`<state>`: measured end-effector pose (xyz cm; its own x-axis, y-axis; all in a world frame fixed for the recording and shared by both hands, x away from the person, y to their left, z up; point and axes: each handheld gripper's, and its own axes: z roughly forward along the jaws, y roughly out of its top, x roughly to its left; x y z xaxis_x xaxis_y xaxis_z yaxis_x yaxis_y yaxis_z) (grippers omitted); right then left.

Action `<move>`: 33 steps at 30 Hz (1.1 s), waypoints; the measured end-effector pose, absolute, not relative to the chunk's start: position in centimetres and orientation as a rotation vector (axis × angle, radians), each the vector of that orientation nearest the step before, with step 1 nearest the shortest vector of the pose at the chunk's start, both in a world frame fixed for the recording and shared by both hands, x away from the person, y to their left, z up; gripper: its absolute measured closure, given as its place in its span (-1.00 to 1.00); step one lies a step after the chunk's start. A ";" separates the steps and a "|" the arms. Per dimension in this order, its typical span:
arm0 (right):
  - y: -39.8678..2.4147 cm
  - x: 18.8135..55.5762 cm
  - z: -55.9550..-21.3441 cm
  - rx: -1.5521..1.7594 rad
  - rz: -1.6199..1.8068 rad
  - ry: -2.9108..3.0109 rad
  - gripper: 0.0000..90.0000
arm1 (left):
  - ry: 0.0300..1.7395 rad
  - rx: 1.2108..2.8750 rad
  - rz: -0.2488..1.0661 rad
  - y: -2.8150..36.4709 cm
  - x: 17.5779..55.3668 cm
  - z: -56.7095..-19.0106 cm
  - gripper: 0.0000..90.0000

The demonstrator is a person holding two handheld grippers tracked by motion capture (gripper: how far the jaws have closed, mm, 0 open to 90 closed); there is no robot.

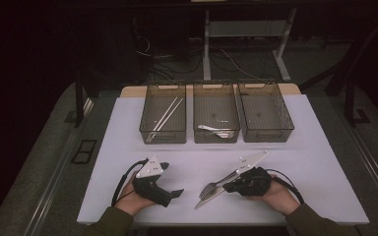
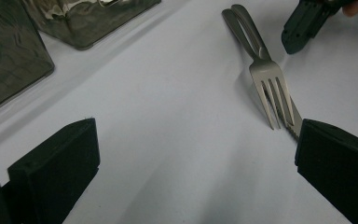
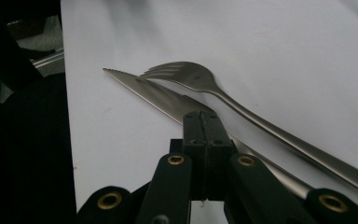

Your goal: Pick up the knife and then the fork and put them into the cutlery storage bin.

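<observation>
A steel fork (image 1: 209, 187) and a serrated knife (image 1: 203, 200) lie side by side on the white table (image 1: 128, 162), near its front edge, right of centre. My right gripper (image 1: 231, 186) sits at their handle end. In the right gripper view its jaws are shut together (image 3: 206, 116) over the knife (image 3: 149, 91), whose blade runs on underneath them, with the fork (image 3: 186, 74) just beside. I see nothing pinched between the jaws. My left gripper (image 1: 174, 194) rests at front left, open wide (image 2: 196, 154), and looks toward the fork (image 2: 268, 77) and the right gripper (image 2: 303, 28).
Three dark mesh bins stand in a row at the back. The left bin (image 1: 163, 133) holds chopsticks (image 1: 166, 113), the middle bin (image 1: 215, 137) holds pale spoons (image 1: 215, 130), and the right bin (image 1: 268, 134) looks bare inside. Bare white surface lies between bins and grippers.
</observation>
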<state>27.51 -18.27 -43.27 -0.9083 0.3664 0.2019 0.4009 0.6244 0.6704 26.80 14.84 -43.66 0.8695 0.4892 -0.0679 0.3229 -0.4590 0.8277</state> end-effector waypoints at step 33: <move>-13.8 29.5 -44.0 -0.655 -1.203 -2.790 0.99 | 0.588 2.089 0.220 14.9 26.9 -43.7 -1.00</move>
